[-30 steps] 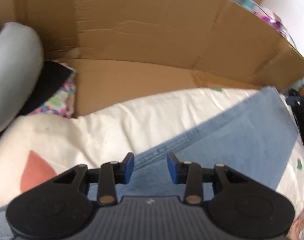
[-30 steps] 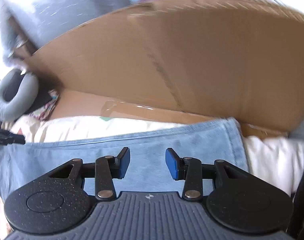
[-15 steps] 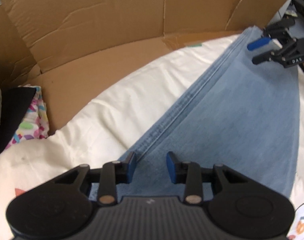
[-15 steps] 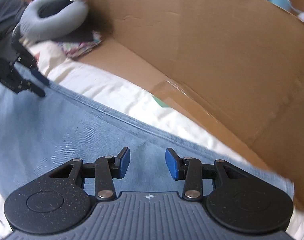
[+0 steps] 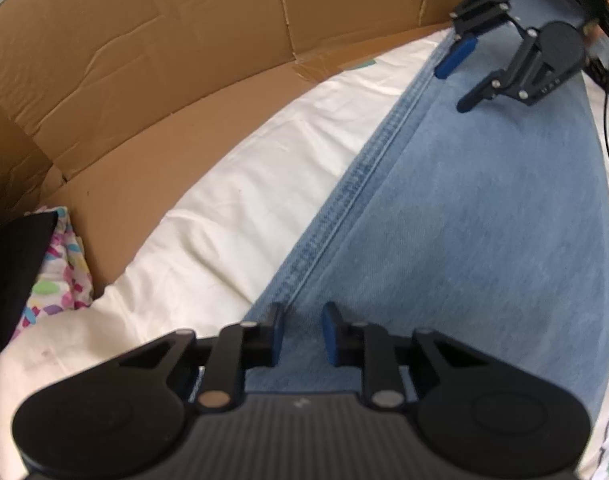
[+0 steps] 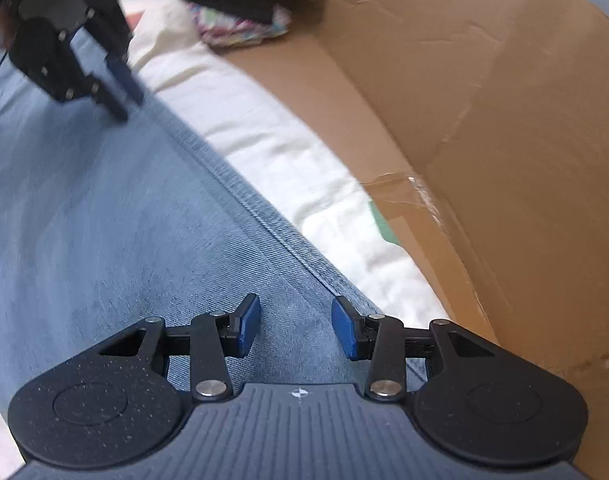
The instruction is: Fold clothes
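Light blue jeans (image 5: pixel 484 220) lie flat on white bedding (image 5: pixel 232 216), their stitched side seam (image 5: pixel 336 216) running diagonally. My left gripper (image 5: pixel 302 336) sits low over the near end of that seam, open with a narrow gap and denim showing between its blue pads. At the far end my right gripper (image 5: pixel 452 88) hovers open over the same seam edge. In the right wrist view the right gripper (image 6: pixel 296 330) is wide open above the jeans (image 6: pixel 104 220), beside the seam (image 6: pixel 264 224). The left gripper (image 6: pixel 128 104) shows blurred at the top left.
Brown cardboard walls (image 5: pixel 184 60) curve around the far side of the bedding, and cardboard (image 6: pixel 484 120) also fills the right wrist view's right side. A colourful patterned cloth (image 5: pixel 60 280) under a black item (image 5: pixel 20 264) lies at the left. A black cable (image 5: pixel 608 120) runs along the right.
Both grippers have swung to face each other along the jeans' seam and come down closer to the denim. The left gripper's gap has narrowed; the right gripper's gap is unchanged.
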Available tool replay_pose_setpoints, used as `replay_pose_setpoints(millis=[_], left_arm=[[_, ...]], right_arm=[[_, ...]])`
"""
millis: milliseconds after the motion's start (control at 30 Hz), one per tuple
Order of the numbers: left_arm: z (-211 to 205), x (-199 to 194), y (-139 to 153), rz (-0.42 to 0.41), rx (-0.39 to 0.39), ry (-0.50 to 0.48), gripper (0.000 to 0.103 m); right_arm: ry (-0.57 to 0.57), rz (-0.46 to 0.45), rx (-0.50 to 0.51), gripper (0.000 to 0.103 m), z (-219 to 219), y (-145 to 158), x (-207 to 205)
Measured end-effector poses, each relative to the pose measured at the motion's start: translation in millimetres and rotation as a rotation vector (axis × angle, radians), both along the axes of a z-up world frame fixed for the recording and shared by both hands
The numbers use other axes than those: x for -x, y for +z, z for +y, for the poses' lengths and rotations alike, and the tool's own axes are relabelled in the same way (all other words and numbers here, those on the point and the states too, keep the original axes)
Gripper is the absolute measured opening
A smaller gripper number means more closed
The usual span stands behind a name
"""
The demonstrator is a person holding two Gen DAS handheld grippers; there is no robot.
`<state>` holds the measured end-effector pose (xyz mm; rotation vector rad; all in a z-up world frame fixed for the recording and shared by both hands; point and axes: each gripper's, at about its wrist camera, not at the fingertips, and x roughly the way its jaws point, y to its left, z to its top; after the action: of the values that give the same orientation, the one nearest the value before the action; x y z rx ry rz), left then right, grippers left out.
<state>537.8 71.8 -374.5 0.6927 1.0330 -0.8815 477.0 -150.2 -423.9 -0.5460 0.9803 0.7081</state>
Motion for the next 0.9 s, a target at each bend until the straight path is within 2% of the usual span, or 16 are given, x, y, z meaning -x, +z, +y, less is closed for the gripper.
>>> replay_pose_setpoints(millis=[67, 100, 133, 233, 400, 567, 767, 900], left_arm=[[-0.7, 3.2, 0.1, -0.024, -0.004, -0.012, 0.015], [-0.7, 5.3, 0.7, -0.042, -0.007, -0.017, 0.013], [-0.4, 7.2, 1.9, -0.064, -0.011, -0.018, 0.002], [2.9, 11.5, 8.2, -0.098, 0.007, -0.006, 0.001], [5.9, 22.4, 19.3, -0.163, 0.034, -0.016, 0.000], [6.6, 21.4, 30.8, -0.187, 0.070, -0.005, 0.000], [3.3, 10.2, 22.8, -0.189, 0.074, 0.022, 0.000], [4.6, 3.7, 13.5, -0.173, 0.070, 0.022, 0.000]], right_arm=[[0.012, -0.013, 0.005, 0.045, 0.4, 2.9, 3.2], [0.016, -0.020, 0.006, 0.034, 0.3, 4.6, 5.1], [0.021, -0.028, 0.007, 0.020, 0.3, 6.3, 7.1], [0.034, -0.050, 0.011, 0.012, 0.1, 11.5, 12.8], [0.056, -0.087, 0.018, 0.008, -0.2, 20.2, 22.4], [0.068, -0.124, 0.027, 0.007, 0.0, 29.2, 30.7], [0.011, -0.157, 0.055, 0.007, 5.5, 33.2, 22.1], [0.003, -0.142, 0.094, 0.007, 12.7, 22.2, 14.9]])
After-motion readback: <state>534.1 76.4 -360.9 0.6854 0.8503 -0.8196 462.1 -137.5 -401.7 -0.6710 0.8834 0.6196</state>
